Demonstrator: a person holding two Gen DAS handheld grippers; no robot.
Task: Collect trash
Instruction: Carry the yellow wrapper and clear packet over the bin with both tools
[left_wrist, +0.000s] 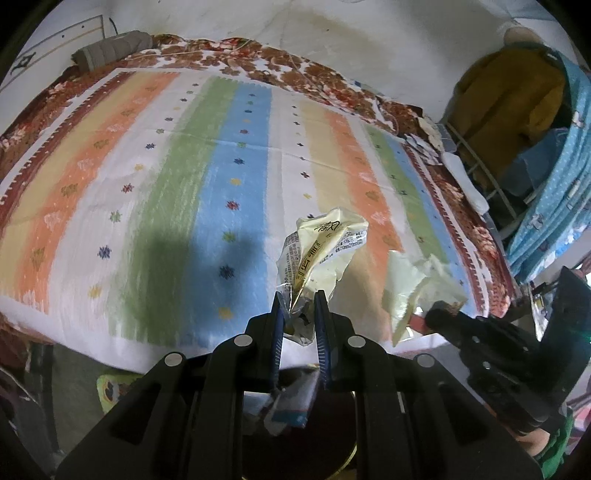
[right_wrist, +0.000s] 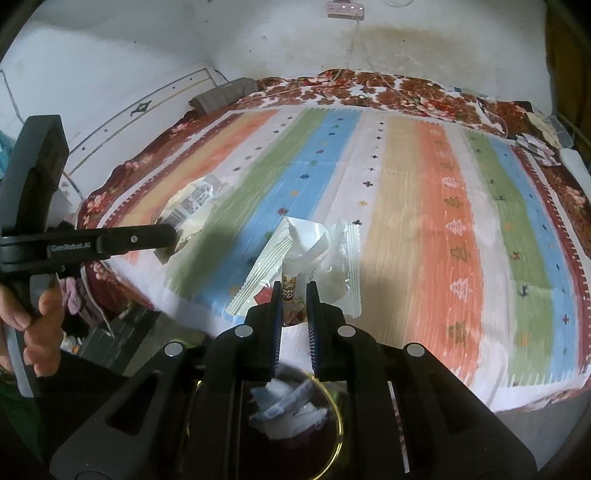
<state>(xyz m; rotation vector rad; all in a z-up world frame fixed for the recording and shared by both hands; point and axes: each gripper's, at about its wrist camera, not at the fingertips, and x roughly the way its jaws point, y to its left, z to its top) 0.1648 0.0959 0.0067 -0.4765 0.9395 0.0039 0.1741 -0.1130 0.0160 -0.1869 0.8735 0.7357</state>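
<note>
1. The left gripper (left_wrist: 299, 299) was seen pinched on a crumpled yellow wrapper (left_wrist: 321, 251) printed with dark characters, the wrapper held between the blue-lined fingers (left_wrist: 277, 325) and raised above the near edge of the bed (left_wrist: 110, 229).

2. The right gripper (right_wrist: 291, 291) was pressed together on a white snack packet (right_wrist: 310, 258) with a zigzag sealed edge and a red-and-brown printed figure; the packet was likewise held clear of the striped bedspread (right_wrist: 424, 206).

3. In the left wrist view, the right gripper (left_wrist: 436, 314) was caught at the right of the frame, pale crumpled packaging (left_wrist: 413, 291) standing up from its tip.

4. In the right wrist view, the left gripper (right_wrist: 166, 240) was shown side-on at the left, grasped by a person's hand (right_wrist: 37, 321), with the yellow wrapper (right_wrist: 192, 206) at its tip.

5. A round bin (right_wrist: 332, 413) with a gold-coloured rim was seen below both grippers, just off the bed's near edge, and white and blue scraps (right_wrist: 288, 406) were already lying in it.

6. The bedspread was patterned in orange, green, blue and cream stripes with small star marks, and was laid over a red floral blanket (right_wrist: 388, 88).

7. A rolled grey bundle (left_wrist: 110, 51) was left at the far corner of the bed against the white wall (left_wrist: 332, 37).

8. A rack hung with blue cloth (left_wrist: 554, 184) was seen beside the bed at the right.
</note>
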